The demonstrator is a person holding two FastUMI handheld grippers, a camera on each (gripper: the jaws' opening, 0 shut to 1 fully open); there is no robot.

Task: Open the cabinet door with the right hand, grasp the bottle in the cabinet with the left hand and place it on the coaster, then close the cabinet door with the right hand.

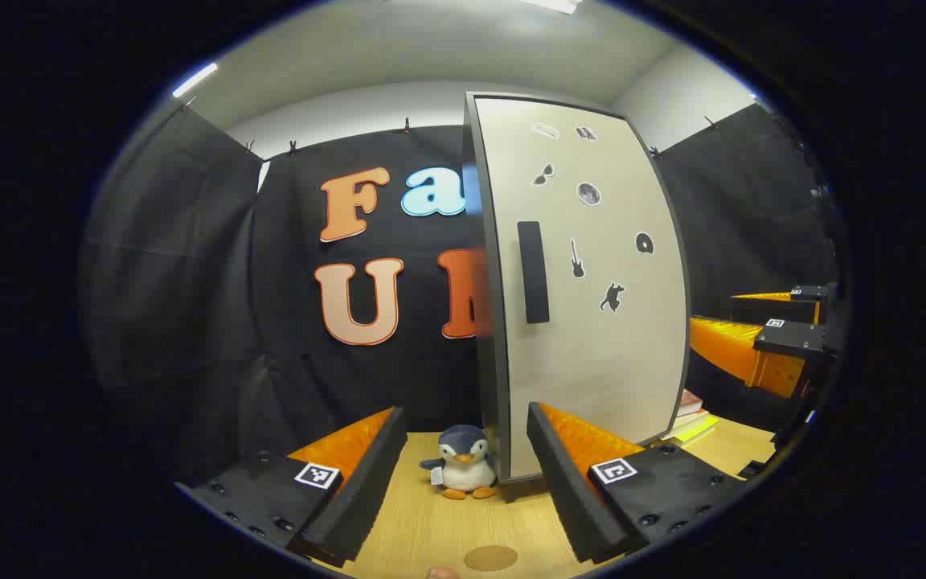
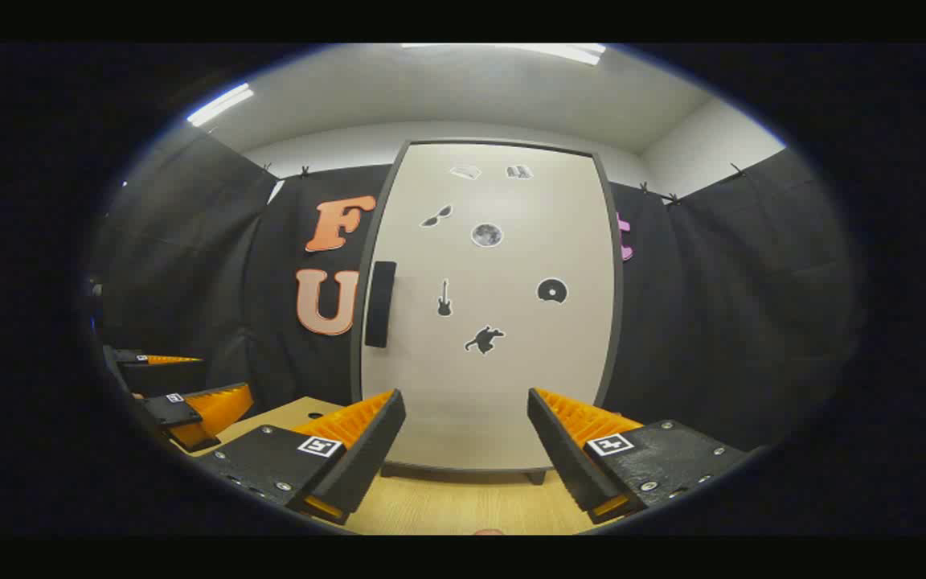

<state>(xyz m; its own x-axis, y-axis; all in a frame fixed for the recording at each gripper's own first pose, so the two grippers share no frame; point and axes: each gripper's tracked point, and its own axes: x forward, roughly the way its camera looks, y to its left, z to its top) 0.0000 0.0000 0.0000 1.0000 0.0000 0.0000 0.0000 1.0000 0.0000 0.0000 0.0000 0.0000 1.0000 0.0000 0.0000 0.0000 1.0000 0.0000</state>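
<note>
The cabinet point(image 1: 592, 338) stands on the wooden table with its pale door point(image 2: 487, 322) shut, so its inside is hidden. A black handle point(image 2: 380, 304) runs down the door's left edge and also appears as the handle point(image 1: 533, 272) in the left gripper view. My right gripper point(image 2: 465, 398) faces the door squarely, open and holding nothing, some way short of it. My left gripper point(image 1: 465, 414) is open and bare, off the cabinet's left front corner. A round brown coaster point(image 1: 490, 557) lies on the table just below it.
A penguin plush point(image 1: 463, 470) stands against the cabinet's left front corner. A few books point(image 1: 692, 420) lie on the table point(image 1: 423, 531) right of the cabinet. The right gripper point(image 1: 760, 350) shows at the far right, the left gripper point(image 2: 190, 406) at the far left.
</note>
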